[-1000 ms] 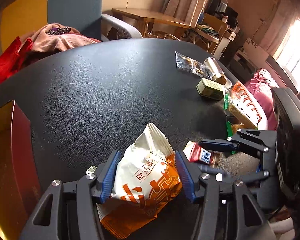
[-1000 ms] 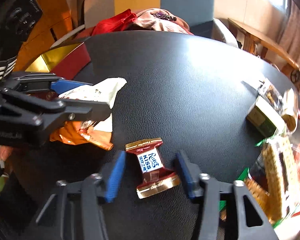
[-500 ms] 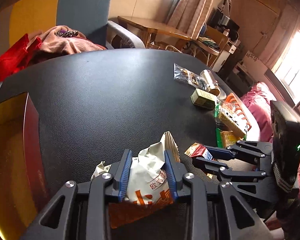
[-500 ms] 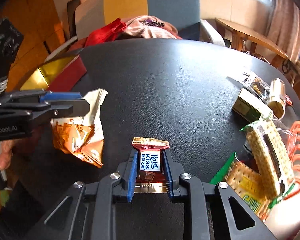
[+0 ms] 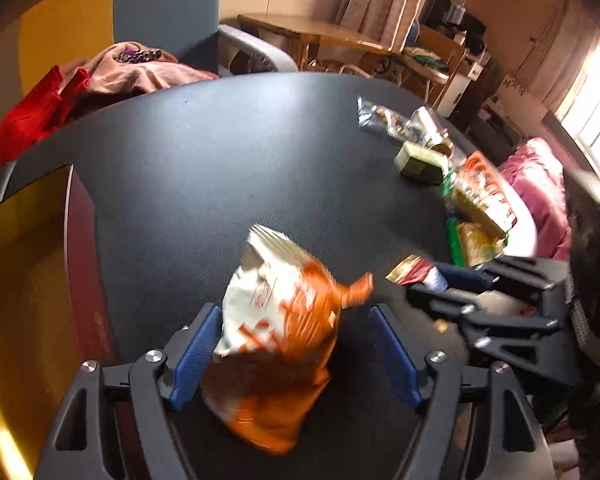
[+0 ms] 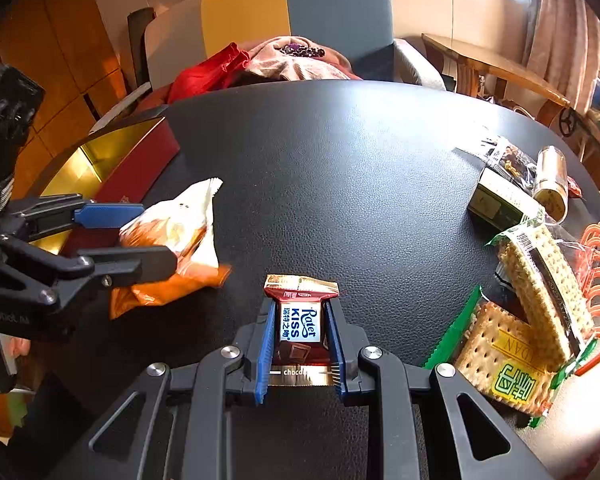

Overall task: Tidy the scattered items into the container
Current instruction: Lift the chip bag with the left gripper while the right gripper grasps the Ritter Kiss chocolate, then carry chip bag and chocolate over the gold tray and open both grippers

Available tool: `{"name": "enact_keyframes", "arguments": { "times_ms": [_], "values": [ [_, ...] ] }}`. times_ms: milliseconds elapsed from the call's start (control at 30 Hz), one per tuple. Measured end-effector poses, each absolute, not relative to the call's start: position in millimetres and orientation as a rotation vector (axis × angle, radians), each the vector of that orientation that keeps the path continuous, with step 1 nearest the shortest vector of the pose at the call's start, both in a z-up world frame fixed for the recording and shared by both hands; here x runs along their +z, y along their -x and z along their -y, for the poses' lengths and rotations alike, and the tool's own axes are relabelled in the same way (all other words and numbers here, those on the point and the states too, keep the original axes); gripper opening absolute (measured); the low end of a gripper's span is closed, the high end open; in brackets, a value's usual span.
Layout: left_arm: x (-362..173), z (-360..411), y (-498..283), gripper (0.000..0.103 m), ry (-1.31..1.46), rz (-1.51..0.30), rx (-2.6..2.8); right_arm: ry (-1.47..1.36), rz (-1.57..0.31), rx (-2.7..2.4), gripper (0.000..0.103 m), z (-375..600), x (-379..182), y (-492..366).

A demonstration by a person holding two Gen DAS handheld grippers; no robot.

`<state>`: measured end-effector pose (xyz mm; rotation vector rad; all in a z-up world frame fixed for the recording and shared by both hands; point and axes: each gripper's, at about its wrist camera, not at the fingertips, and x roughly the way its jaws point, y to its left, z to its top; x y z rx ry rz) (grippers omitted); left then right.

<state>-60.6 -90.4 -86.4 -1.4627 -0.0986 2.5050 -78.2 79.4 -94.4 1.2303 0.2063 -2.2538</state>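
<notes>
The gold-lined red box (image 6: 112, 152) is seen at the worktop's (image 6: 340, 168) left edge. The left claw (image 5: 296, 350) is opening wide, the blurred orange-and-white snack bag (image 5: 276, 320) loose between its pads. The right claw (image 6: 300, 344) is clamped on a chocolate packet (image 6: 299, 322).
</notes>
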Motion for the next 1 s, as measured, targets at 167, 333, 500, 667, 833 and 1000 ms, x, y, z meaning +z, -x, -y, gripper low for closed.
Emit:
{"name": "enact_keyframes", "arguments": {
  "times_ms": [167, 333, 500, 667, 833, 1000],
  "values": [
    [-98, 87, 58, 0.077, 1.501, 0.024, 2.505, -1.23, -0.2, -2.264, 0.025, -82, -97, 75],
    [-103, 98, 64, 0.065, 1.517, 0.186, 2.537, -1.238, -0.175, -2.273, 0.025, -88, -99, 77],
    [-99, 91, 54, 0.062, 1.482, 0.184, 2.592, -1.231, -0.172, -2.277, 0.025, -85, -100, 75],
    [-84, 90, 39, 0.062, 1.392, 0.236, 2.619, -1.211, -0.155, -2.288, 0.025, -83, -94, 72],
    [-61, 95, 27, 0.062, 1.318, 0.269, 2.656, -1.188, -0.148, -2.295, 0.025, -77, -84, 67],
    [-38, 119, 11, 0.062, 1.275, 0.318, 2.74, -1.136, -0.147, -2.282, 0.025, -58, -69, 58]
  ]
}}
